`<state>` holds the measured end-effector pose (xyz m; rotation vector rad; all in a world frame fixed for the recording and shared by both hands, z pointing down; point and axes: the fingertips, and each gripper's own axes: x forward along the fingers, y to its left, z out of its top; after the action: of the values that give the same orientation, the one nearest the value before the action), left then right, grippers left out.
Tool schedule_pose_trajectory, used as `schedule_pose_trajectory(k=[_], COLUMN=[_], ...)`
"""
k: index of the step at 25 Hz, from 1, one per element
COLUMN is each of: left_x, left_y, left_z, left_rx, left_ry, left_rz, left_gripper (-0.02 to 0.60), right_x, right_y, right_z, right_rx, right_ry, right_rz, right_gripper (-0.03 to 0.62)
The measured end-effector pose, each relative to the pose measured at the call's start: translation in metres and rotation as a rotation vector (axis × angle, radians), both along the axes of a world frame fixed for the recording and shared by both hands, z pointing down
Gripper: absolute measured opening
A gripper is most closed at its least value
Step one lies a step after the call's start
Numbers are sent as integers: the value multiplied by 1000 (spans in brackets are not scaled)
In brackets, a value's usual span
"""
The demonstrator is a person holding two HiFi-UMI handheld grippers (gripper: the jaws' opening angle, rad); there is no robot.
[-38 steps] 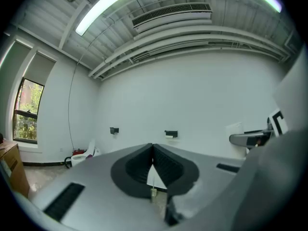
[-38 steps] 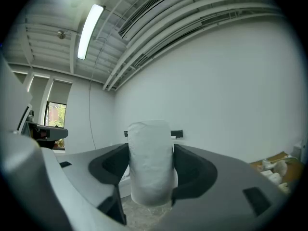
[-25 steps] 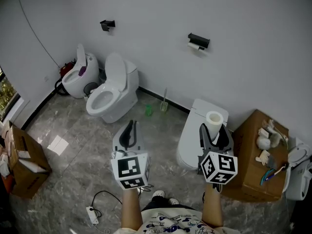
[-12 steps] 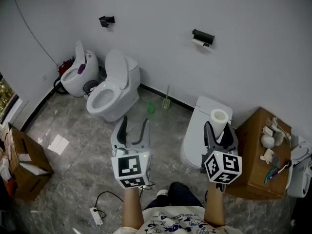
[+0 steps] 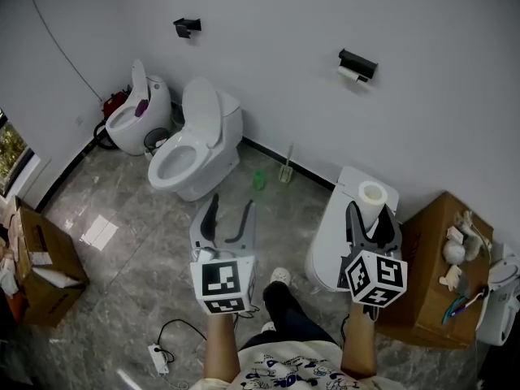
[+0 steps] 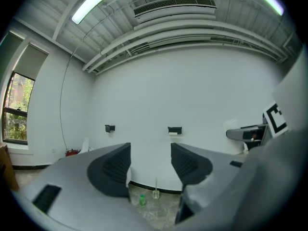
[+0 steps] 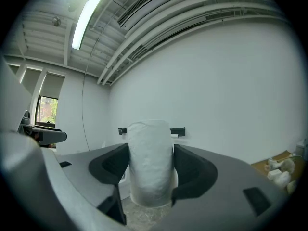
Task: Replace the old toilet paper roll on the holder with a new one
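In the head view, the left hand-held gripper [image 5: 231, 210] is held out level over the grey marbled tile floor [image 5: 122, 266]. Its jaws have just been opening and now stand wide apart with nothing between them. The right hand-held gripper [image 5: 372, 218] is closed on a full white toilet paper roll [image 5: 374, 195], which stands upright above the closed white toilet [image 5: 337, 234], beside a brown cardboard box [image 5: 426, 275]. The black wall-mounted paper holder [image 5: 357, 62] is well apart from both grippers, high on the white wall, and a thin, nearly spent white roll [image 5: 349, 73] hangs under it. An open white toilet [image 5: 195, 149] stands against the same wall to the left. In the left gripper view, the dark ribbed pads [image 6: 115, 166] are spread apart. The gap frames only the wall, the holder far ahead, and a small green bottle [image 6: 141, 200] on the floor at the foot of the wall. In the right gripper view, both pads press on the sides of the full roll, which stands upright between them and hides most of the wall behind.
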<state>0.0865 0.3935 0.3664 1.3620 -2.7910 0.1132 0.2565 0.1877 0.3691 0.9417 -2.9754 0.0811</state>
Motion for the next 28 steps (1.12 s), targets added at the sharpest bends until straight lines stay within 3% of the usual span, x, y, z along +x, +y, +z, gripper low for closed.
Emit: schedule_pose_trajectory(k=[10, 17, 28], left_x=[-106, -167, -210], left_y=[-81, -164, -259], left_z=[-7, -29, -26], left_rx=[5, 20, 9], left_ry=[-9, -63, -76], left_rz=[-51, -23, 60], left_gripper=[244, 242, 242], right_x=[-104, -157, -188], right_y=[-89, -169, -243], right_z=[-10, -27, -18], right_rx=[2, 26, 39], right_ry=[-19, -47, -20], right_rz=[-15, 13, 62], right_gripper=[301, 299, 299])
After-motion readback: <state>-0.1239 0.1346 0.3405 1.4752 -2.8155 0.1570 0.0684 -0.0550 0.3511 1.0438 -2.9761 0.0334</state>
